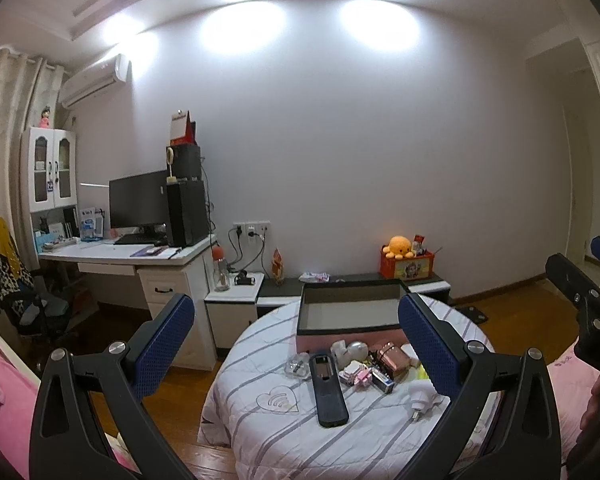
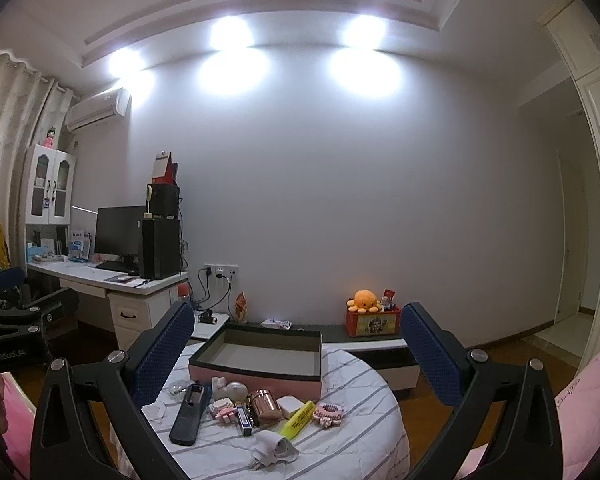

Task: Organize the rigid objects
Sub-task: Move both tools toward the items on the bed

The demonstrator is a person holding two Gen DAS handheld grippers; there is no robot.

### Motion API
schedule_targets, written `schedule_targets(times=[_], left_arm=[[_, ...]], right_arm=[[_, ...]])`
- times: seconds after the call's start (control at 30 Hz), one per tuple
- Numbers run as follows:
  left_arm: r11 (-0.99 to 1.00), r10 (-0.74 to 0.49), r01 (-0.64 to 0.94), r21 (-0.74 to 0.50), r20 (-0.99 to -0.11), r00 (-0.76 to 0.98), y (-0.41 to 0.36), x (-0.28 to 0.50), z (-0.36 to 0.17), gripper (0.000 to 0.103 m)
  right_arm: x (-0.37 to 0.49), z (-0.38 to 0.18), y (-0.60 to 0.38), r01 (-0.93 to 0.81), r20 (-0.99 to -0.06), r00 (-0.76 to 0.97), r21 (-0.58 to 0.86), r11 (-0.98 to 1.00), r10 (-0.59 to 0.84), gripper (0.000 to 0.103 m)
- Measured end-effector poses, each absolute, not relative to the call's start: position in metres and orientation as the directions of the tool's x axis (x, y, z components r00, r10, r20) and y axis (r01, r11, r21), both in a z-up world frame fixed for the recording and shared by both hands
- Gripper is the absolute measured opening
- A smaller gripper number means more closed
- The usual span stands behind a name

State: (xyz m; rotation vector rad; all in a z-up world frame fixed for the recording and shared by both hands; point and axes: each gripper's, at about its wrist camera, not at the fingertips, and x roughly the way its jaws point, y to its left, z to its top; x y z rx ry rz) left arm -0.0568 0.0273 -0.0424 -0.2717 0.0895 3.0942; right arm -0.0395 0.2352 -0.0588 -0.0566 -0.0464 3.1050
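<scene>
A: Progress check. The box [image 2: 256, 354], pink-sided with a dark rim, sits at the far side of the round table [image 2: 340, 440]. Inside looks bare; nothing sorted into it that I can see.

B: Agreed. The whole pile lies on the striped cloth just near of the box: black remote [image 2: 191, 414] to the left, copper-coloured canister [image 2: 265, 404] mid-pile, yellow highlighter [image 2: 298, 420] and a pink toothed piece [image 2: 330, 413] to the right, white plug adapter [image 1: 422, 400] nearest.

A: Grippers?

B: Left gripper [image 1: 296, 344] has its jaws spread wide, holding nothing. Right gripper [image 2: 298, 352] likewise, apart and empty. Both hang above the near edge, well back from the items.

A: So my reading: task barely begun. Every item remains to be moved; first grasp not yet made.
</scene>
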Motion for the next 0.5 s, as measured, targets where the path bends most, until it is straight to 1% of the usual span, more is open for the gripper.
schedule_targets(times=[0.17, 0.23, 0.3, 0.37, 0.5], left_arm=[[-0.995, 0.039, -0.059, 0.076, -0.241, -0.970, 0.033, -0.080, -0.059, 0.103], [-0.993, 0.052, -0.080, 0.089, -0.286, -0.957, 0.037, -0.094, -0.070, 0.103], [-0.990, 0.061, -0.097, 0.098, -0.324, -0.944, 0.041, -0.107, -0.081, 0.103], [-0.988, 0.070, -0.116, 0.100, -0.381, -0.922, 0.045, -0.124, -0.097, 0.103], [-0.986, 0.074, -0.137, 0.100, -0.474, -0.877, 0.050, -0.155, -0.128, 0.103]], right_arm=[[-0.060, -0.075, 0.239, -0.033, -0.088, -0.995, -0.032, -0.999, 0.036, 0.103], [-0.072, -0.083, 0.240, -0.013, -0.115, -0.993, -0.041, -0.999, 0.018, 0.103], [-0.089, -0.094, 0.242, 0.003, -0.167, -0.986, -0.034, -0.999, 0.003, 0.103], [-0.105, -0.107, 0.245, 0.016, -0.217, -0.976, -0.024, -1.000, -0.011, 0.103], [-0.138, -0.137, 0.249, 0.009, -0.314, -0.949, -0.019, -1.000, -0.003, 0.103]])
